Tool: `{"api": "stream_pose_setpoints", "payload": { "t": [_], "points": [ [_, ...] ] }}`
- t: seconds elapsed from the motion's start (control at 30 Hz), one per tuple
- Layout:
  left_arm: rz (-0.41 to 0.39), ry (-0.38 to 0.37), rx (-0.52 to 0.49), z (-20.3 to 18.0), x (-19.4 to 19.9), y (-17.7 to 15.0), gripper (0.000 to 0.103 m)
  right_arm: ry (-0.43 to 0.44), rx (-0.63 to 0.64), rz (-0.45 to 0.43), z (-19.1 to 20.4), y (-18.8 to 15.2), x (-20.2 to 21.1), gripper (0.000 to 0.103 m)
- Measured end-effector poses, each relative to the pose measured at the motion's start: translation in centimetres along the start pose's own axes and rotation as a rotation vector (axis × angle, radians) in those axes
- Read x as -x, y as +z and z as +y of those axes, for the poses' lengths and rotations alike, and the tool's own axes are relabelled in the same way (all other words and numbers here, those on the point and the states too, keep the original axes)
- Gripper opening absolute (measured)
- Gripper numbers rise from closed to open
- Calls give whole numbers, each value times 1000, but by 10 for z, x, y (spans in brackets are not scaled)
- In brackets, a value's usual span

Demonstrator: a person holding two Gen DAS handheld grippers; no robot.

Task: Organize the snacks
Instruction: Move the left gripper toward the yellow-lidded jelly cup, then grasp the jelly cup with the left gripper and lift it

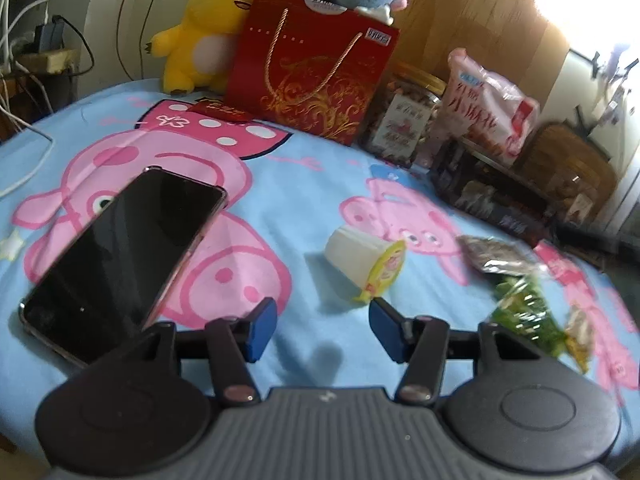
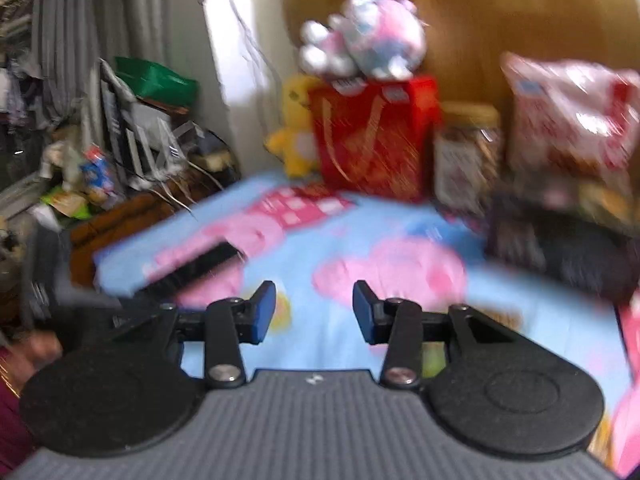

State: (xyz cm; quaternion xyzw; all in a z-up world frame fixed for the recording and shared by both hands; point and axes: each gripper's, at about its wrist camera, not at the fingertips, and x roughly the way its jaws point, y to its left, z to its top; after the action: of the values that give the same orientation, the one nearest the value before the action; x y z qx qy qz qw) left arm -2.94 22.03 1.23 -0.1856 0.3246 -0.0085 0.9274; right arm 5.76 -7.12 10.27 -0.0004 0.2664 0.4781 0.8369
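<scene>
In the left wrist view my left gripper [image 1: 323, 326] is open over the blue cartoon sheet [image 1: 288, 184], nothing between its blue pads. A white cup with a yellow lid [image 1: 366, 266] lies on its side just beyond the right pad. To the right lie a silver-brown packet [image 1: 496, 258] and a green packet [image 1: 524, 314]. In the blurred right wrist view my right gripper [image 2: 314, 308] is also open and empty above the sheet [image 2: 352, 232]. A dark snack tray [image 1: 486, 192] [image 2: 560, 248] sits at the right.
A black phone [image 1: 120, 260] [image 2: 192, 268] lies at the left. At the back stand a red gift bag [image 1: 312, 76] [image 2: 372, 136], a yellow plush [image 1: 204, 36], a clear jar [image 1: 408, 116] [image 2: 466, 152] and a pink snack bag [image 1: 488, 104] [image 2: 572, 120]. Clutter [image 2: 100, 152] lies beyond the bed's left edge.
</scene>
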Motion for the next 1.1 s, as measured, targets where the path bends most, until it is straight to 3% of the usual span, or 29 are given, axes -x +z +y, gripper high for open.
{"api": "stream_pose_setpoints", "payload": {
  "t": [0.1,0.3,0.37,0.47,0.53,0.8,0.9,0.97,1.1],
  "points": [
    [-43,-66,15,4,9,-3,52,33,-21,52,-3,14,-21,46],
    [-85,-121,-24,0,15,2,52,74,-88,135,-4,-18,-70,46],
    [-76,-144,-14,2,11,6,52,68,-46,139,1,-24,-74,46],
    [-50,-253,82,16,4,15,52,64,29,159,9,-33,-80,46],
    [-41,-287,114,21,-2,21,52,61,72,185,13,-36,-86,47],
    [25,-287,107,14,-31,30,57,67,75,219,13,-41,-114,53],
    [51,-271,95,8,-42,28,56,79,85,228,18,-45,-120,52],
    [74,-282,109,7,-46,25,53,55,109,212,24,-47,-117,47],
    [79,-287,100,1,-42,17,49,23,136,186,29,-55,-101,46]
  ]
}}
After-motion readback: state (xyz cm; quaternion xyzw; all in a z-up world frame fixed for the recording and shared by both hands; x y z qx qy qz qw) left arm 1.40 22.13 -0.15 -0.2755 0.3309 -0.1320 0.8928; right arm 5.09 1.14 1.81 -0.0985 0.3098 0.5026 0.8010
